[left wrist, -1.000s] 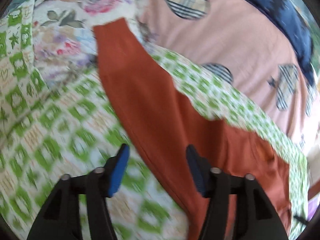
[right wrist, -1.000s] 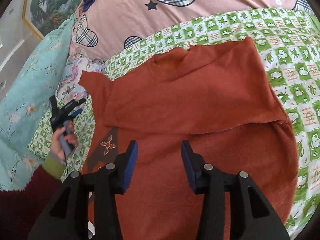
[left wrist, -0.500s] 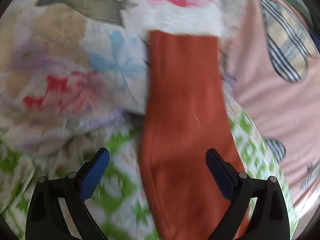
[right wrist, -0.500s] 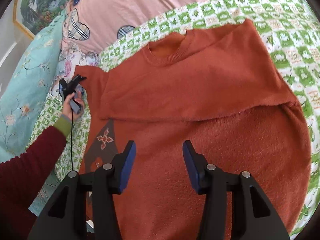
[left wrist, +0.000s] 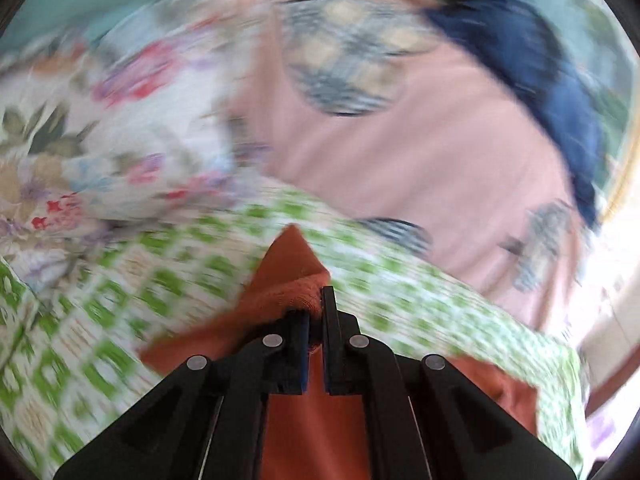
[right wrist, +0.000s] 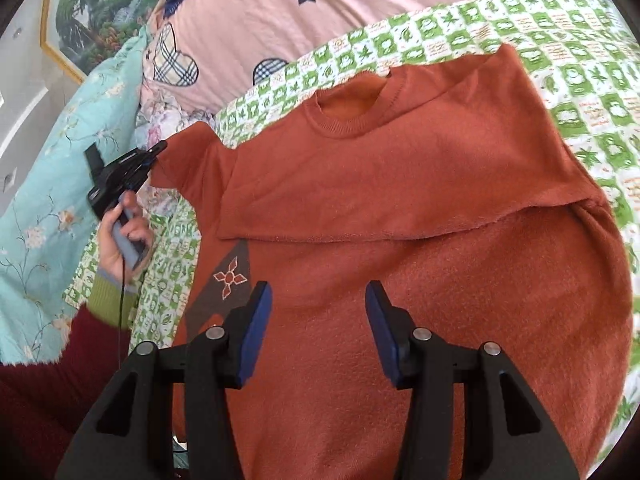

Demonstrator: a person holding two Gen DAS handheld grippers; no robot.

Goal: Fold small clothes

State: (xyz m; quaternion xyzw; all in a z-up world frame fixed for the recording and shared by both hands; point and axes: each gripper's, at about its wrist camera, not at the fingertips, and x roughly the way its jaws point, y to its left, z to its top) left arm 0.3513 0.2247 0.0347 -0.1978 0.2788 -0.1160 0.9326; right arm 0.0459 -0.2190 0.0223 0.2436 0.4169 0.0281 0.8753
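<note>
A rust-orange sweater lies flat on the green-and-white patterned bedspread, collar toward the far side. One sleeve is folded across the chest. My left gripper is shut on the cuff of the other sleeve, at the sweater's left side; it also shows in the right wrist view. My right gripper is open and empty, held above the lower body of the sweater, near a dark patch with a flower motif.
A pink quilt with plaid hearts lies beyond the sweater. A floral blanket and a teal flowered cover lie at the left. A framed landscape picture hangs on the wall.
My left gripper has closed on the sleeve cuff; half a second ago it was wide open over the sleeve. My right gripper has stayed open and shifted slightly over the sweater.
</note>
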